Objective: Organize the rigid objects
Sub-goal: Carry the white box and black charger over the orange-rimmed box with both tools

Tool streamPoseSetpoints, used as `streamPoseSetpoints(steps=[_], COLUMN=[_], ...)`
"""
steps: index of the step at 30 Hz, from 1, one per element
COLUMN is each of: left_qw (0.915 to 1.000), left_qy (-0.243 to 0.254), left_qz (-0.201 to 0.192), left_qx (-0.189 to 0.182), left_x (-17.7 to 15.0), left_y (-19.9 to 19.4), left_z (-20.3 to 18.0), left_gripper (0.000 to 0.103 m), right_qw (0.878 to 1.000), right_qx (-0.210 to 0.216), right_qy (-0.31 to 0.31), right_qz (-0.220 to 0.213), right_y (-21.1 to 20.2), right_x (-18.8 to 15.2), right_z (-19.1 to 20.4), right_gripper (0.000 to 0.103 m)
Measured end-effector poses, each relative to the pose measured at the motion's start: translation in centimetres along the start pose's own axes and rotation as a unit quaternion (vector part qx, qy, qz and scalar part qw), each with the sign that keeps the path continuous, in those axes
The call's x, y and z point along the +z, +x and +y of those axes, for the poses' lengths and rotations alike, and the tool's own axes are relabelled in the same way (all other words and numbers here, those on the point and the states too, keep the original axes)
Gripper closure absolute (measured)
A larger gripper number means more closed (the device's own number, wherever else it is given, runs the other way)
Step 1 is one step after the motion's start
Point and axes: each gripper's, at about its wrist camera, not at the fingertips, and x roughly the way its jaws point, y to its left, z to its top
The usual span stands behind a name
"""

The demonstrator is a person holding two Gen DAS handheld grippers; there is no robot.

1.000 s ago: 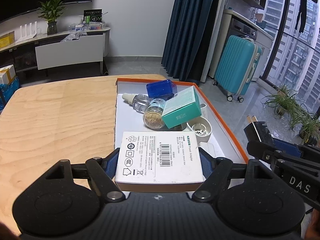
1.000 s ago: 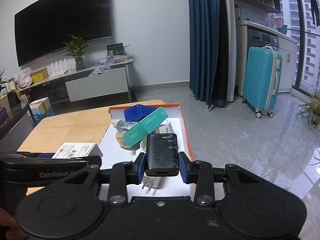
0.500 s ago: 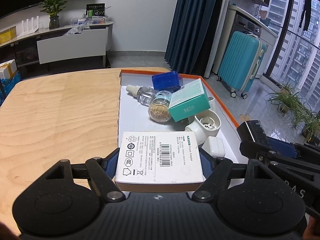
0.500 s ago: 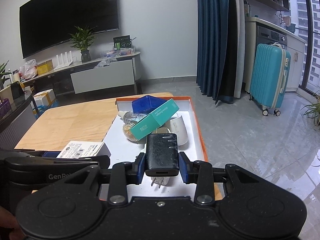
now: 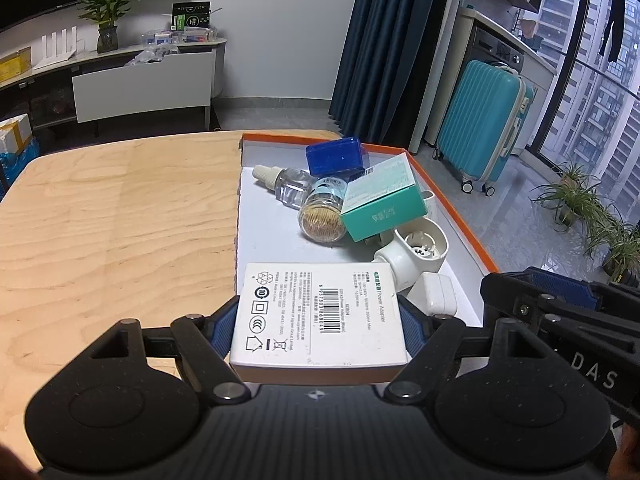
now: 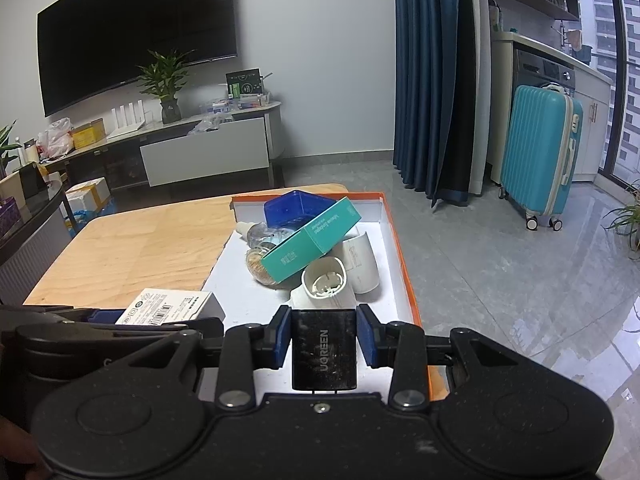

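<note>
The black plastic charger block (image 6: 324,354) has turned between the right gripper's (image 6: 324,340) closed jaws, prongs now hidden. Only the left view shows the flat white cardboard box's (image 5: 320,314) barcode, squeezed between the left gripper's (image 5: 320,320) jaws.

Right gripper (image 6: 324,343) clamps black UGREEN charger (image 6: 324,354) between blue pads, logo side up. Orange-rimmed tray (image 6: 406,276) beyond holds teal carton (image 6: 310,240) leaning on blue box (image 6: 294,209), clear bottle (image 6: 256,233), white plug adapter (image 6: 326,280). Left gripper (image 6: 100,334) at lower left carries white barcode box (image 6: 168,306).
</note>
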Motion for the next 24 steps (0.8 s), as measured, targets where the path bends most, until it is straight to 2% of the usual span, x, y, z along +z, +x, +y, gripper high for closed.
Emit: streamPoseSetpoints(steps=[24], left_qw=[0.9999], left_qy=[-0.003], left_qz=[0.011], left_qx=[-0.009], left_x=[1.8], left_y=[1.4], left_z=[0.1], left_gripper=[0.024], right_qw=[0.999], right_qx=[-0.01], right_qy=[0.028], right_qz=[-0.017], right_y=[0.8], right_x=[3.9], right_z=[-1.8], right_gripper=[0.06])
